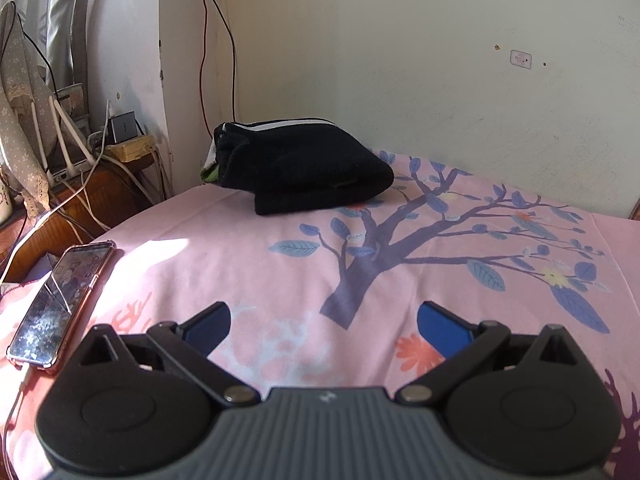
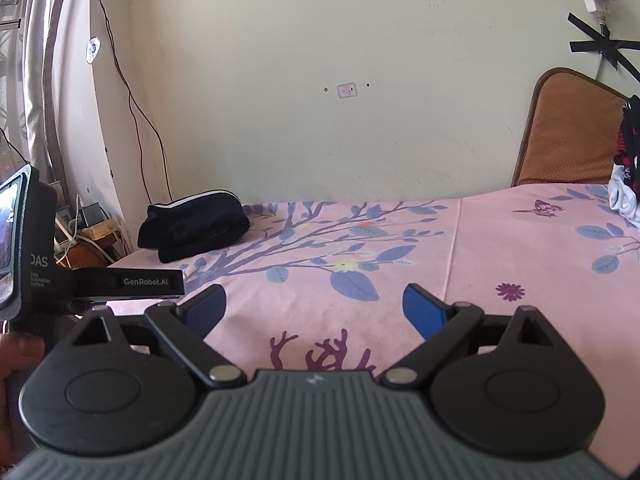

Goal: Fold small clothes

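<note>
Both grippers hang over bare sheet (image 1: pixel 248 264) with nothing in them: the left gripper (image 1: pixel 323 322) has its fingers spread wide, and so does the right gripper (image 2: pixel 314 308). The only clothes laid flat near you are the black bundle (image 1: pixel 304 172), already folded and sitting at the far left of the bed by the wall. A heap of red, black and white clothes (image 2: pixel 626 168) lies at the far right edge, so that looks like your next source. Swing the right gripper over to it and keep the fingers spread until they straddle one edge. Pinch a single layer only, then lift slowly so nothing else trails along. Lay it on the open sheet in front, well clear of the phone (image 1: pixel 60 304) at the left edge.
</note>
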The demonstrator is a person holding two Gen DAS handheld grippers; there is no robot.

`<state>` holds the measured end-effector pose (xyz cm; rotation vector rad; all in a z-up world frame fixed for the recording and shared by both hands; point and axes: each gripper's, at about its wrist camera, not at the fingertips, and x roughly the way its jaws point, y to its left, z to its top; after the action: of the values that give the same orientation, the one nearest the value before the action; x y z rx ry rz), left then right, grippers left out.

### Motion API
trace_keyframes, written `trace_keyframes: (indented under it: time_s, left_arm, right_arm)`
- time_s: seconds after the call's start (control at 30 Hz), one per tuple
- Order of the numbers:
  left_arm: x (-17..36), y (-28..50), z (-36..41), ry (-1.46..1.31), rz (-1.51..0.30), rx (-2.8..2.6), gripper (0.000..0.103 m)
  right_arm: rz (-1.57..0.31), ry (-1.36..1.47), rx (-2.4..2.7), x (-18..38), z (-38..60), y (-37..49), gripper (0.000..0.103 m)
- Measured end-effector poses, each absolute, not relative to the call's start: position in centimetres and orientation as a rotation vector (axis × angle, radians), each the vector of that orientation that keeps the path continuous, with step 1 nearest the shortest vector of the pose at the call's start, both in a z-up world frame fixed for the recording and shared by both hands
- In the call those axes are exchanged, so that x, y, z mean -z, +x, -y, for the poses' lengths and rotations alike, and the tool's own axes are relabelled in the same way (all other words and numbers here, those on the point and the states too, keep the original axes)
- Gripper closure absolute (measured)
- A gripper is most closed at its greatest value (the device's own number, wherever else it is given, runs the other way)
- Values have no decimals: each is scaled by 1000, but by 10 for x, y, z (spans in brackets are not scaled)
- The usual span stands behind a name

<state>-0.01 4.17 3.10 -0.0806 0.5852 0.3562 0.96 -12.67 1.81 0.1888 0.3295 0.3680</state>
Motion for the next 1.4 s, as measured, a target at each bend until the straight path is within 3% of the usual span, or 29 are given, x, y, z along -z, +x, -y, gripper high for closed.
trace_keyframes:
  time_s: [1.4]
  left_arm:
    - [-38, -7, -34, -74, -631, -387, 0]
  right_arm:
    - [-314, 202, -380, -20, 128, 5, 6]
